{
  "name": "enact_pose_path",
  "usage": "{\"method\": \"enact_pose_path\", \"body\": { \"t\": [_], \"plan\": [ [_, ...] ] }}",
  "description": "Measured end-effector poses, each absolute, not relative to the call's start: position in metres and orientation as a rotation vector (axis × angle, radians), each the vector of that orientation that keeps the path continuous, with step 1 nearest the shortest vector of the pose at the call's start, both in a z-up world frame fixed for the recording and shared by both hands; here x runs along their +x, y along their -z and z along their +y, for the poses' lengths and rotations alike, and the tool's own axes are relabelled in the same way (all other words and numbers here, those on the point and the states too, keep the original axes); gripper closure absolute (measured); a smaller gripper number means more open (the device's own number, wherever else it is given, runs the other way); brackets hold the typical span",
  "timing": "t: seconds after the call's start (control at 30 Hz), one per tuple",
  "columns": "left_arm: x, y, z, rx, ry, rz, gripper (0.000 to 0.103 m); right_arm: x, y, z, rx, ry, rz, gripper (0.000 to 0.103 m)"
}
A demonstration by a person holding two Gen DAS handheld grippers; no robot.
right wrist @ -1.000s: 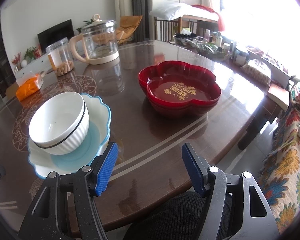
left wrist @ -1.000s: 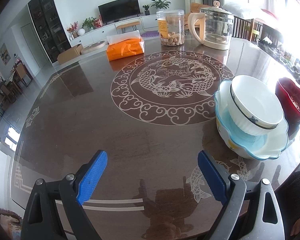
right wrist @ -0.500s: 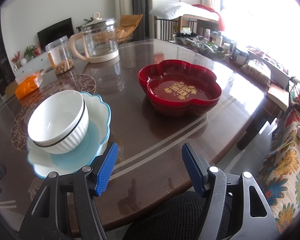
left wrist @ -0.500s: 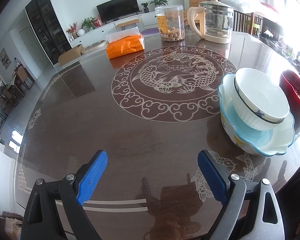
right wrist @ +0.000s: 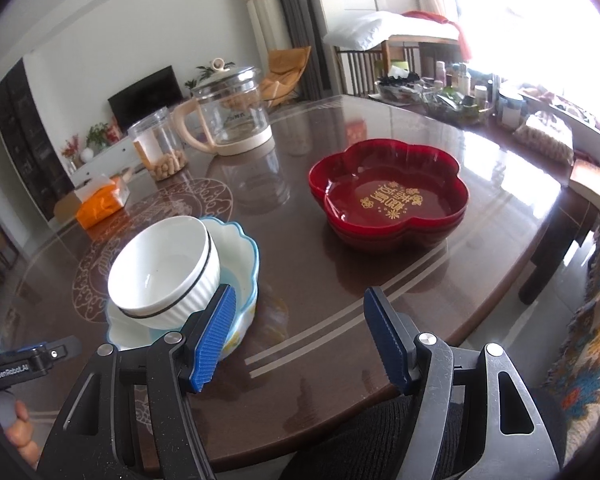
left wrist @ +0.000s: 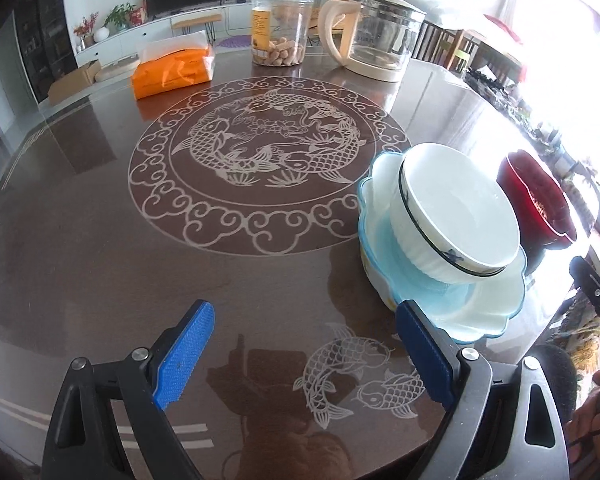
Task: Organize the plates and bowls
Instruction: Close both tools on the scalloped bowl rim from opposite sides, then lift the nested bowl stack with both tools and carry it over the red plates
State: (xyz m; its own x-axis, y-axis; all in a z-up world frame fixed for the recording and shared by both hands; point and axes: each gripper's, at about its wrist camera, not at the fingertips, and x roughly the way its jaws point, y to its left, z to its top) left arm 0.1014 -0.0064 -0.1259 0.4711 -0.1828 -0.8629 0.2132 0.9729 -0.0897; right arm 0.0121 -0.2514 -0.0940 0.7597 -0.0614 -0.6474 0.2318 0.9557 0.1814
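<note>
Nearest the cameras, both tools are empty. The left gripper [left wrist: 304, 352] hangs over bare tabletop with its blue pads spread wide and nothing between them; its right pad sits just in front of the rim of the blue scalloped dish [left wrist: 496, 312]. The right gripper [right wrist: 300, 336] is likewise spread and empty, its left pad overlapping the same dish's near wall in its own view, though contact cannot be told.

The white ribbed bowl [right wrist: 164, 268] lies tilted inside that dish, leaning on the dish's wall rather than sitting flat. This is the main risk: a nudge on the dish rim from either pad could rock the bowl, let it slide round the sloping interior, or tip it over the low edge. Both pieces look like glazed ceramic, so the flat pads have a slick, curved wall to bite, and a grip taken only on the thin rim could slip or chip it.

The dish stands near the table's edge on a glossy round table [left wrist: 100, 240]; dragging it instead of lifting could send it off towards the person's lap.

Further out, the red flower-shaped dishes [right wrist: 388, 196], which appear to be a nested stack, stand well apart from the blue one. Carrying anything across risks clipping their raised lobes.

Beyond them the glass kettle [right wrist: 230, 108] and the peanut jar [left wrist: 280, 28] sit clear of the likely path.
</note>
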Motion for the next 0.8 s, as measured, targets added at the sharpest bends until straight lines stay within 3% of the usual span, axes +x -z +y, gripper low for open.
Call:
{"method": "enact_pose_path", "body": {
  "t": [0.43,0.5,0.57,0.63,0.73,0.8],
  "plan": [
    [0.136,0.155,-0.038,0.081,0.326,1.119,0.011,0.104,0.114,-0.254,0.113,-0.068,0.957,0.034],
    [0.141,0.161,-0.04,0.083,0.314,1.128,0.011,0.11,0.119,-0.256,0.112,-0.08,0.973,0.042],
    [0.146,0.168,-0.039,0.059,0.312,1.142,0.011,0.117,0.127,-0.258,0.118,-0.1,1.012,0.061],
    [0.15,0.175,-0.038,0.012,0.312,1.168,0.012,0.123,0.135,-0.26,0.125,-0.114,1.042,0.066],
    [0.148,0.175,-0.042,0.021,0.302,1.128,0.027,0.13,0.144,-0.261,0.15,-0.155,1.065,0.069],
    [0.149,0.172,-0.044,-0.012,0.353,1.125,0.056,0.135,0.149,-0.261,0.179,-0.191,1.085,0.076]
  ]
}}
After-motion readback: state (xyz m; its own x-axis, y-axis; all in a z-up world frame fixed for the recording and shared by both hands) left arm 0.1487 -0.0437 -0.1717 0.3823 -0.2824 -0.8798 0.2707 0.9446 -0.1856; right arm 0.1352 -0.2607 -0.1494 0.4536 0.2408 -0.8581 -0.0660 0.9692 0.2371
